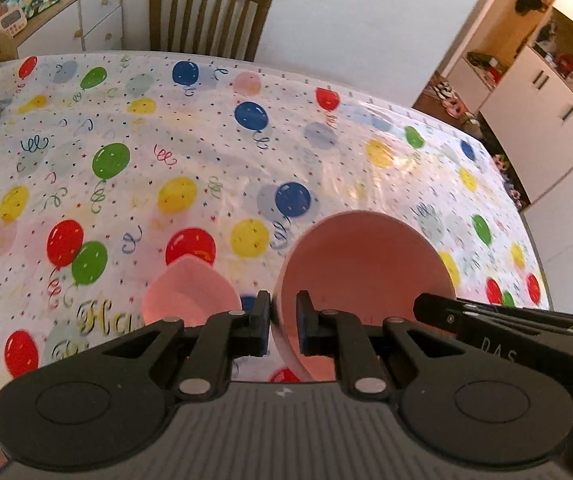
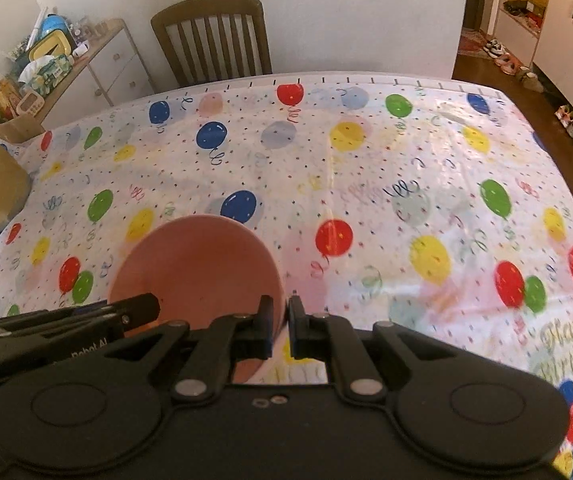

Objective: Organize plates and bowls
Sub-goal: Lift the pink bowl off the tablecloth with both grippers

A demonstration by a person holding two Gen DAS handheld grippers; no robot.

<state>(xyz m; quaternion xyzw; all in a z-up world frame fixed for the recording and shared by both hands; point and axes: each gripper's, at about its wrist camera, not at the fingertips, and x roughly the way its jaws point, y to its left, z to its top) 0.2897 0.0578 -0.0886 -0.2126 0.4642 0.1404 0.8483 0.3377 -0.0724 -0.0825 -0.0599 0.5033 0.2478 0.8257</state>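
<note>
Up off the balloon-print tablecloth [image 1: 206,152], a pink bowl [image 1: 366,264] is held tilted, both grippers pinching its rim from opposite sides: the left gripper [image 1: 283,322] clamps its left edge, the right gripper [image 2: 281,326] its right edge. A second pink bowl [image 1: 190,296] sits just left of the left gripper. Beyond the table stands a wooden chair [image 2: 212,36].

Left tongs [image 1: 283,322] pinch pink bowl's [image 1: 366,276] rim.
</note>
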